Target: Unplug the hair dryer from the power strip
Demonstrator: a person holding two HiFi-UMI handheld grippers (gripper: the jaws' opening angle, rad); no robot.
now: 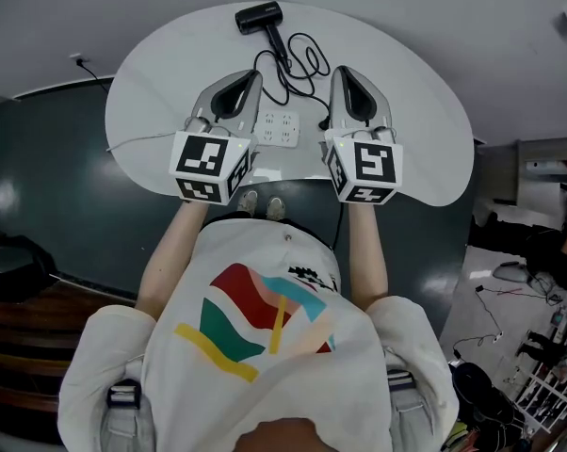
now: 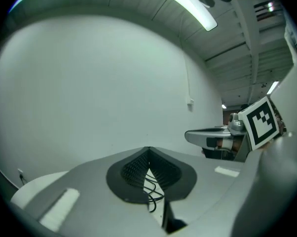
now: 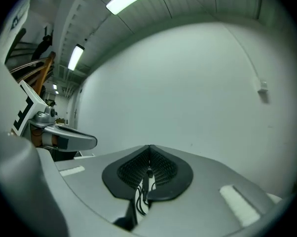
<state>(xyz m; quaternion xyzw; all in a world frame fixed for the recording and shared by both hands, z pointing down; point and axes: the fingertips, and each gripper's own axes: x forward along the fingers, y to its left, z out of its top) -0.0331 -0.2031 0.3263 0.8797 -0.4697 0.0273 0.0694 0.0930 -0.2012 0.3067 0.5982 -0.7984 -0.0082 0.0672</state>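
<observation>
Head view: left hand-held gripper (image 1: pixel 252 76) and right hand-held gripper (image 1: pixel 341 73) are held shut, empty, above the white plastic power strip (image 1: pixel 277 128). The black hair dryer (image 1: pixel 260 17) looks unplugged; no pull seems needed.

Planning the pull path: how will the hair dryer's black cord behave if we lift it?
Probably floppy: the cord lies in loose overlapping loops on the table, so it should sag and may snag on itself. Likely light, yet it may drag the hair dryer, which lies loose at its end.
</observation>
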